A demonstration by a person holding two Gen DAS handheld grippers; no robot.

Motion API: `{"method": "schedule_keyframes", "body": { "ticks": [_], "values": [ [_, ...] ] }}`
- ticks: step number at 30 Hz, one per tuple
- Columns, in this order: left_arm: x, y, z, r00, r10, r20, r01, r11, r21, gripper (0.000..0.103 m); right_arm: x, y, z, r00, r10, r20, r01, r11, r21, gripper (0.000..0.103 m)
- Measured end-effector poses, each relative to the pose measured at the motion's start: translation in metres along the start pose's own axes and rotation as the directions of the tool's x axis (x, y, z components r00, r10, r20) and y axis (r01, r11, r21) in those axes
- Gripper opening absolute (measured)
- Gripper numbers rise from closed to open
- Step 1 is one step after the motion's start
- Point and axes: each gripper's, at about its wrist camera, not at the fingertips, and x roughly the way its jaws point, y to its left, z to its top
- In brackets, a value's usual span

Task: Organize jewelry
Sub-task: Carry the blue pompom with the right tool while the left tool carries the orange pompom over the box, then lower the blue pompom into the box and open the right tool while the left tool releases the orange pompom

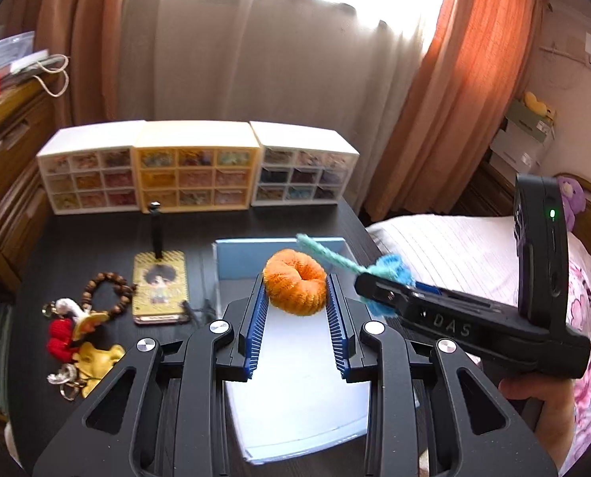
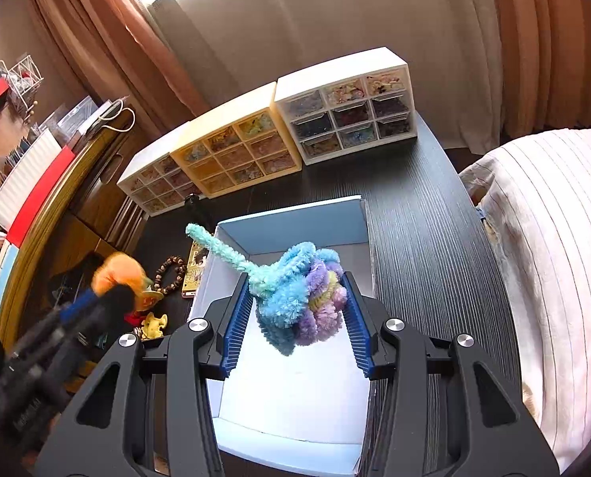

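At the left edge of the dark table (image 1: 76, 246) lies a heap of keychains (image 1: 78, 348), with a wooden bead bracelet (image 1: 106, 290) just behind it and a yellow phone (image 1: 160, 288) beside that, flat with a black stick standing on it. Three small drawer cabinets (image 1: 196, 167) stand in a row along the far edge of the table. In the middle the left gripper (image 1: 295, 292) is clamped on a fuzzy orange scrunchie (image 1: 295, 288), which sits between the tips of its blue-padded fingers (image 1: 255, 318), above the open blue box (image 1: 232, 266) with its white floor. To the right, the right gripper (image 2: 297, 298) has closed on a pipe-cleaner flower (image 2: 299, 302) of blue, purple and yellow, held between its pads at the fingertips, its mint-green stem (image 2: 220, 248) sticking out up and to the left. The flower also hangs over the box, near its back wall. In the right wrist view the left gripper appears blurred, low on the left. A bed (image 1: 454, 250) with striped bedding lies just right of the table.
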Motion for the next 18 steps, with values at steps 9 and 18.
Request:
{"method": "schedule_keyframes", "body": {
  "ticks": [9,18],
  "values": [
    [0.037,-0.014,-0.021,0.993,-0.035,-0.114,0.038,0.999,0.02,0.03,0.0,-0.005,0.001,1.0,-0.003,-0.004,0.003,1.0,0.013,0.044],
    [0.07,-0.009,-0.045,0.974,-0.022,-0.224,0.024,1.0,0.007,0.03,0.013,-0.01,0.001,0.999,0.001,-0.04,0.0,1.0,0.019,0.044]
  ]
}}
